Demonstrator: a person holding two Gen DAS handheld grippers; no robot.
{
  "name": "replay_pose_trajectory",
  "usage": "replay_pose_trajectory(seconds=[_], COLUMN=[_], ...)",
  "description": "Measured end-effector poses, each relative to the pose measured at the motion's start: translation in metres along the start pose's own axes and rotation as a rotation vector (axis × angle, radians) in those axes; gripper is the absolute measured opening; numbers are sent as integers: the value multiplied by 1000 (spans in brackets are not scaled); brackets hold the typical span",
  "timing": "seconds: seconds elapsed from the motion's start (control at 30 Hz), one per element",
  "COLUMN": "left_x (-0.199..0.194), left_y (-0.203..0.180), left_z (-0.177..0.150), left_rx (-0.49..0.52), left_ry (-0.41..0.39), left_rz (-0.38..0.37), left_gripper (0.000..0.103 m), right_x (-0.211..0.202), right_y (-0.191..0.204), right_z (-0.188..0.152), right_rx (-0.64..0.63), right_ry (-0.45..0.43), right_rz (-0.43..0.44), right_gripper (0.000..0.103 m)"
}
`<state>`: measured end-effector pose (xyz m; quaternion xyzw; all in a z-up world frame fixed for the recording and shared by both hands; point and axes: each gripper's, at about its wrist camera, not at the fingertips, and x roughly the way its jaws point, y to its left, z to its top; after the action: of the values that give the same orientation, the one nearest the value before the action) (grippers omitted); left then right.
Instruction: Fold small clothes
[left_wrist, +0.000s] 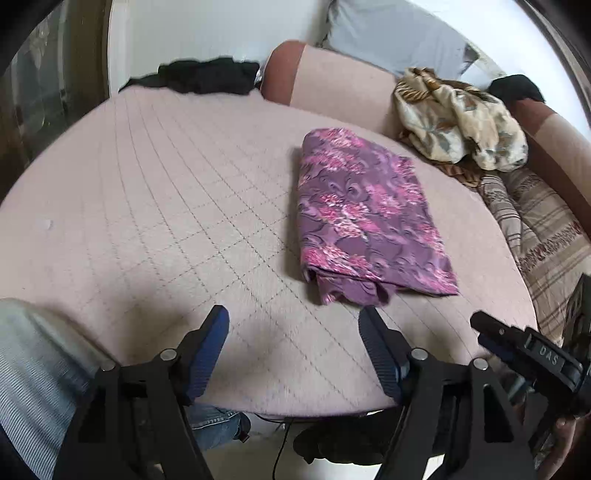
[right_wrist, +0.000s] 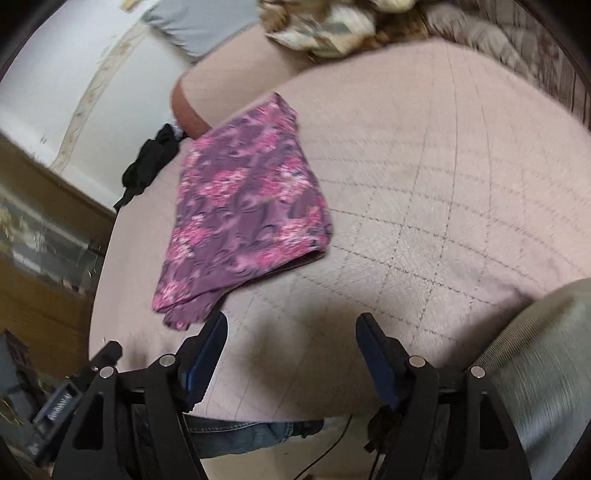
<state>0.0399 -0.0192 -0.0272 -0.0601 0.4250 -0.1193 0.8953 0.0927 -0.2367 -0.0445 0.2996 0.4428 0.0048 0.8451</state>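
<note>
Both grippers' spread fingers (left_wrist: 218, 332) hover before lengthwise-folded purple cloth (left_wrist: 365, 218).

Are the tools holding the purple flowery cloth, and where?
No. Both the left tool and right tool are open and empty; the purple cloth lies folded on the table.

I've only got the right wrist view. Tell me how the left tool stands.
Observer: The left tool is open and empty, at the near end of the folded purple cloth.
Operator: Report what lies on the sofa; my view cuts it off.
Observer: A crumpled cream flowered cloth lies unfolded on the sofa.
Operator: Check behind it.
Observer: A black cloth sits just past it, further back on the sofa.
</note>
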Motion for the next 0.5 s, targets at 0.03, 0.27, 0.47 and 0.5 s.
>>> replay_pose_trajectory(seconds=[0.03,0.27,0.47,0.5], left_x=[-6,-49,-84,-89], left_y=[-1,-8,-12,-13], left_z=[-1,-3,2,3], left_rx=[5,48,73,73], left_ry=[-8,-116,-209,-219], left_rz=[16,123,178,174], left_gripper=[78,88,93,93], right_x=[-4,-43,-75,-80], right_y=[2,31,59,63], right_z=[-1,-1,-1,-2], right_rx=[-8,-86,-172,-181], right_ry=[-12,-82,-99,-99], right_rz=[0,8,20,11], right_gripper=[77,78,82,82])
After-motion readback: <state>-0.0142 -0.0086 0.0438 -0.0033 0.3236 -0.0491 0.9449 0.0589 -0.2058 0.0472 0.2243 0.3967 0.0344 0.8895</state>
